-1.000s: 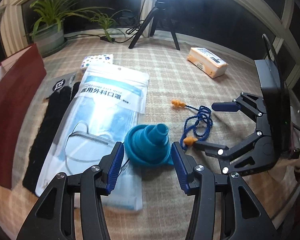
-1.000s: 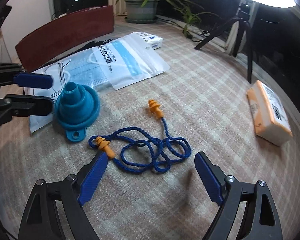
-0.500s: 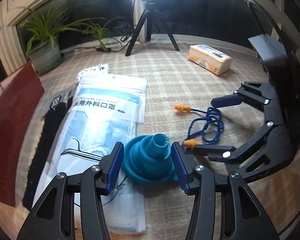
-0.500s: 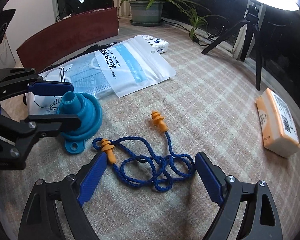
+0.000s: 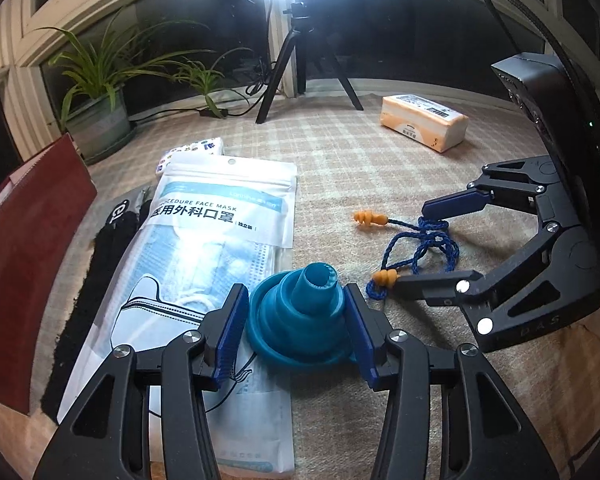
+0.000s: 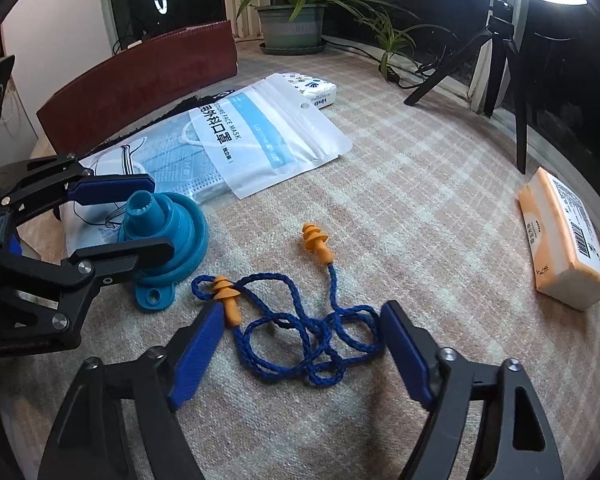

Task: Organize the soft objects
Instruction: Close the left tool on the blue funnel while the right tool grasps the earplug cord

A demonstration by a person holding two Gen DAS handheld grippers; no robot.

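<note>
Two tools work side by side over the checked counter (image 5: pixel 380 168). The left tool (image 5: pixel 296 322) has its jaws on either side of the teal collapsible funnel (image 5: pixel 300 312), with both pads against the funnel's folded rings; the funnel sits partly on the near end of the face-mask packet (image 5: pixel 220 240), spout up. The right tool (image 6: pixel 300 354) has its jaws closing around the corded earplugs (image 6: pixel 316 332); the blue cord lies between the pads but is not yet pinched. Judged from this layout, the task is at an early stage: nothing appears gathered, and the orange tissue pack (image 6: pixel 560 240) lies well apart near the far right edge of the counter. The small patterned tissue packet (image 5: pixel 192 152) and a black fabric strip (image 5: pixel 96 280) lie beside the mask packet. The earplugs show two orange flanged tips joined by a loosely tangled braided cord, which is likely to trail when lifted.
</note>
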